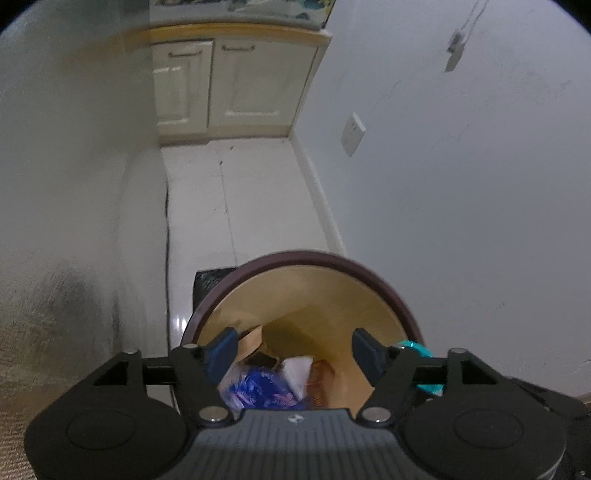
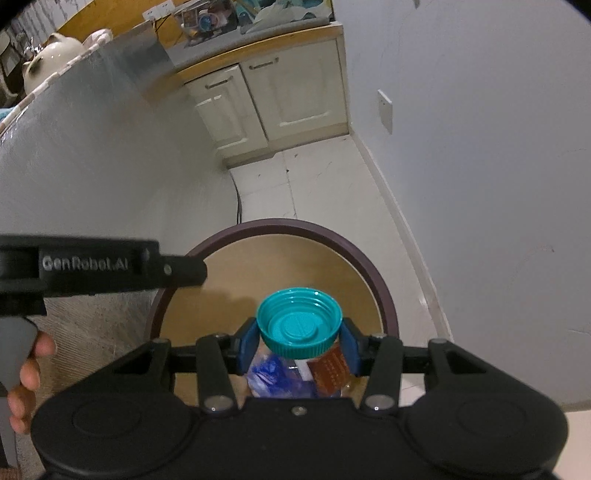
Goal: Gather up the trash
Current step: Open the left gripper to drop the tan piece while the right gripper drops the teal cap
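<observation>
Right hand-held gripper (image 2: 298, 345): blue pads clamped on a teal bottle cap (image 2: 298, 323), open side up, held over the mouth of the trash bin (image 2: 373, 273). Left hand-held gripper (image 1: 295, 349): fingers spread apart, nothing between them, poised over the same bin. Bin interior: blue-and-white plastic wrapper (image 1: 258, 391), brown packet (image 2: 330, 373), piece of cardboard (image 1: 251, 341). Beyond: white tiled floor (image 2: 317, 184), then cream cabinet (image 2: 280, 96) doors under a cluttered surface (image 2: 221, 44).

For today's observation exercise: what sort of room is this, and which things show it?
Probably a home kitchen: cream cabinet doors under a cluttered countertop, a tiled floor, and a trash bin.
</observation>
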A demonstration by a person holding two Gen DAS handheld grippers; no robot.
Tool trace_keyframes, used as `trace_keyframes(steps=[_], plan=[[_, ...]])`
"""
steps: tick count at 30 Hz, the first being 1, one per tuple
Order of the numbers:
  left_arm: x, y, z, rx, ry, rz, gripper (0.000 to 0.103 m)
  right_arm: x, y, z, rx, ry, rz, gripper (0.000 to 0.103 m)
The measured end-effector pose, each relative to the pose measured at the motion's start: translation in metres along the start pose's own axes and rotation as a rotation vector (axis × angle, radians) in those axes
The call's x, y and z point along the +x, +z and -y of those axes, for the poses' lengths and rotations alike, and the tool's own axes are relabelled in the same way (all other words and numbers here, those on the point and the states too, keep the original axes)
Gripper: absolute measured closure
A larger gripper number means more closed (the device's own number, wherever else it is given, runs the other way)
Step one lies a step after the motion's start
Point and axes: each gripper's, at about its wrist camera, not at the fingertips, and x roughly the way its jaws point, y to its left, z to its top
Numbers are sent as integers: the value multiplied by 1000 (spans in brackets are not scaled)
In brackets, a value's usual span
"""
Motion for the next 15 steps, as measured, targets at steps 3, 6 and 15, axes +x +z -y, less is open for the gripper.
trace_keyframes(steps=[3,6,15], plan=[[4,-1,-2,-13,25,-22,22,2,-1,-1,-16,5,-18,55],[5,-3,-3,-12,46,-48,15,8,-1,-3,-22,8,-46,55],[7,-6,-11,-35,90,-78,0,23,-8,-7,-67,16,-91,34]])
